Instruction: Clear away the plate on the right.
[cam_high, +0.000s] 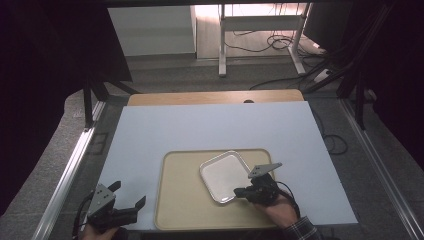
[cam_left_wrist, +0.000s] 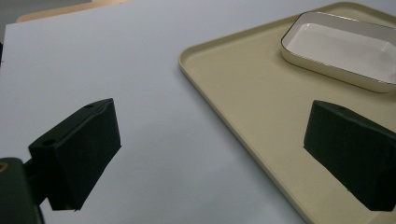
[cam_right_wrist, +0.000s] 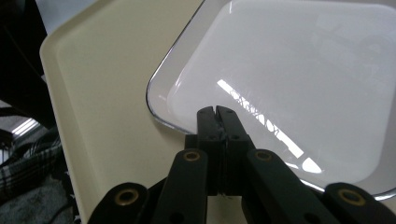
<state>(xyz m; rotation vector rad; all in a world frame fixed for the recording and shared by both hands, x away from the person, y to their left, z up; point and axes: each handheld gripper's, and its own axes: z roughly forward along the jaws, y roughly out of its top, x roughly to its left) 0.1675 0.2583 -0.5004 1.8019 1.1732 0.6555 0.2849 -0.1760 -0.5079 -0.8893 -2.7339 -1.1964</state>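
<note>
White rectangular plate (cam_high: 224, 175) is sitting on the beige tray (cam_high: 182, 205), toward the tray's right half, turned diagonally so its long axis is running roughly from 11 to 5 o'clock in the high view. Right gripper (cam_high: 238, 192) is meeting the plate at its near rim, close to the corner at about 5 o'clock of the plate; in the right gripper view the plate (cam_right_wrist: 299, 79) is lying at 12 to 1 o'clock from the jaws, rim passing right at the tips. Right gripper (cam_right_wrist: 216, 112) jaws are pressed together to a thin slit, looking pinched on the plate rim, though I cannot tell for sure how much rim is actually sitting between the pads. Right hand (cam_high: 280, 210) is clearly the nearer one; the plate is touching or just beside its tips. Left gripper (cam_high: 131, 207) is hanging off the tray's left edge, at about 8 o'clock from the plate and well apart from it, jaws spread wide with nothing between them. In the left gripper view the plate (cam_left_wrist: 341, 51) is sitting at 1 o'clock, tray (cam_left_wrist: 243, 93) edge crossing between. White table sheet (cam_high: 210, 125) is lying under everything. Judgement: any coming lift or drag is turning on that pinch at the rim corner, so the plate is likely tipping if raised.
</note>
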